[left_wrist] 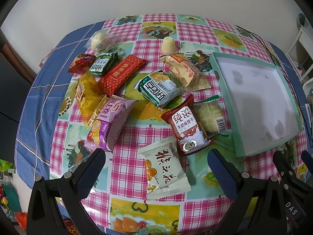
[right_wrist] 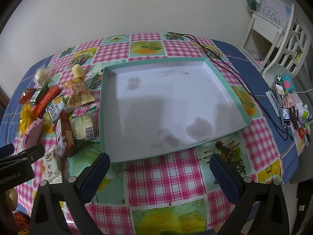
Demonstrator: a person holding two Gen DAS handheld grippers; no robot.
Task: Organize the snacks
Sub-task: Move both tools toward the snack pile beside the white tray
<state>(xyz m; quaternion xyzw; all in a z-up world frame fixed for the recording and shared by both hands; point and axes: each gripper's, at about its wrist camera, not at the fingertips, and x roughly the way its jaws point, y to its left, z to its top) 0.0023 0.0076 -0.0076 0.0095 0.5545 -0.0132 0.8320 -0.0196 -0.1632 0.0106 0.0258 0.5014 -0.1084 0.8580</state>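
Several wrapped snacks lie scattered on the patterned tablecloth. Nearest my left gripper [left_wrist: 156, 166] is a cream packet with black characters [left_wrist: 165, 173], lying between its spread fingers; the gripper is open and holds nothing. A brown milk-biscuit packet [left_wrist: 186, 125], a green-white packet [left_wrist: 159, 89], a purple packet [left_wrist: 111, 122] and a red packet [left_wrist: 121, 74] lie beyond. A shallow teal-rimmed white tray [right_wrist: 103, 105] sits empty to the right. My right gripper [right_wrist: 159, 166] hovers open just before the tray's near edge. The same snack pile [right_wrist: 58, 105] shows left of the tray.
A pale jelly cup [left_wrist: 168, 44] stands at the back of the table. A black cable [right_wrist: 234, 74] runs along the tray's right side. Small items and a phone [right_wrist: 283, 101] crowd the table's right edge, with a white shelf [right_wrist: 273, 35] behind. A wall is close behind the table.
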